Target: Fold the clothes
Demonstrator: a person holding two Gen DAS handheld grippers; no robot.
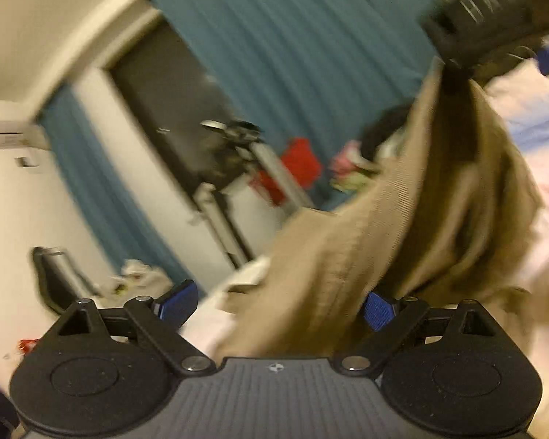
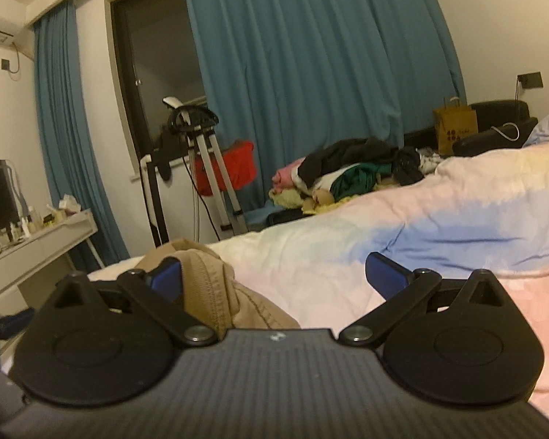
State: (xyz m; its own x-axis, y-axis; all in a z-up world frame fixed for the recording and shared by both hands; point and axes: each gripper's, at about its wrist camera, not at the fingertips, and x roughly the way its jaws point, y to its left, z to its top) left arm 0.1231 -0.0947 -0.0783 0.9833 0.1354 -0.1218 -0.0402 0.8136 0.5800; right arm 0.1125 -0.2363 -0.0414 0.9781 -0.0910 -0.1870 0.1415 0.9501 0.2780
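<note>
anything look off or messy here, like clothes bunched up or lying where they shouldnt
The tan garment hangs bunched and twisted instead of spread flat, so it is far from folded. At the bed's far edge, a heap of unfolded clothes lies jumbled. Nothing looks spilled or damaged.

bare duvet (image 2: 347, 256) ahead, clothes pile (image 2: 351, 172) beyond
</note>
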